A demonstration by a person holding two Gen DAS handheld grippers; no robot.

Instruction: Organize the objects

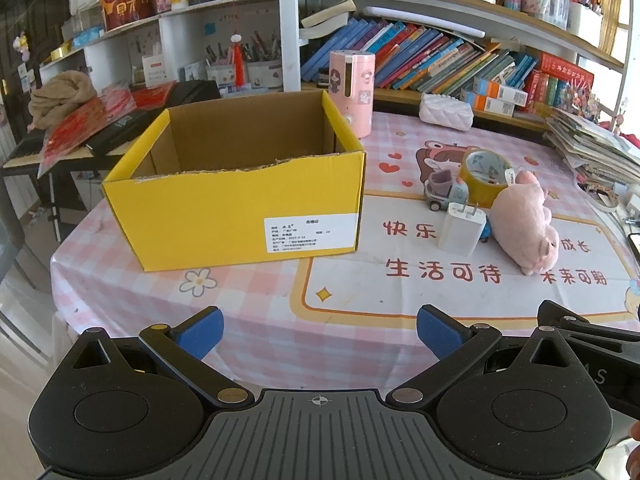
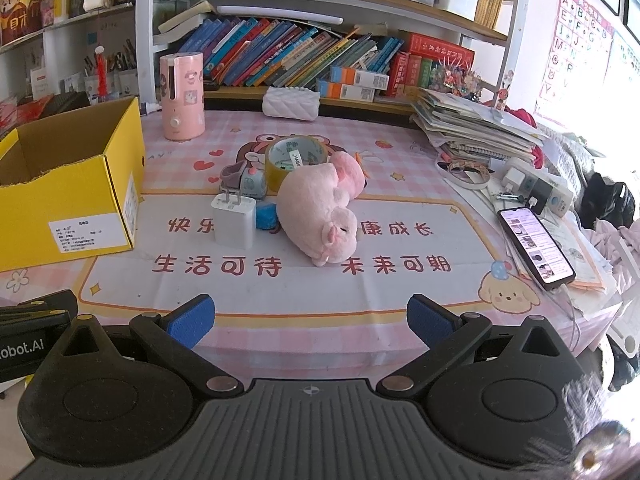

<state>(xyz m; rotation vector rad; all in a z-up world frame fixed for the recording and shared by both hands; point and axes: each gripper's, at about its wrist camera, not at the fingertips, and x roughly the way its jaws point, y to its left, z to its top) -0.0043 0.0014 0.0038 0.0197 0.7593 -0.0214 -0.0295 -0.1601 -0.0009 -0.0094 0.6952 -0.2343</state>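
Yellow cardboard box [image 1: 236, 196] sits on the pink checked tablecloth [image 1: 248, 300], top open, near wall torn ragged. What shows of its inside, the brown far and side walls, is bare; the floor is hidden behind the near wall, so can't tell if anything lies at the bottom. White label at the box's 4 o'clock corner on the front face.

Loose items cluster well apart from the box, at 3 o'clock of it in the left wrist view: white charger plug [image 1: 460, 228] standing w/ prongs up, pink plush pig [image 1: 528, 224] lying on its side just beside it, roll of yellow tape [image 1: 484, 176] upright behind, small toy truck [image 1: 444, 192] touching the tape roll. A blue object [image 2: 266, 216] is wedged btw charger and pig; too hidden to identify. Pink cylinder dispenser [image 1: 354, 92] stands at 12 o'clock of the cluster, near the box's far corner; white quilted pouch [image 1: 446, 112] near the bookshelf.

Left gripper [image 1: 320, 332]: blue pads spread wide, nothing btw them, hovering over the near table edge. Right gripper [image 2: 310, 320]: same, wide apart, holding nothing.

Only the right wrist view shows the lit phone [image 2: 536, 244] at 3 o'clock, on papers, plus a power strip [image 2: 536, 188] and an alphabet poster [image 2: 576, 48]. Only the left wrist view shows the brown cloth bundle [image 1: 60, 96] and red packets [image 1: 88, 120] at 10 o'clock.
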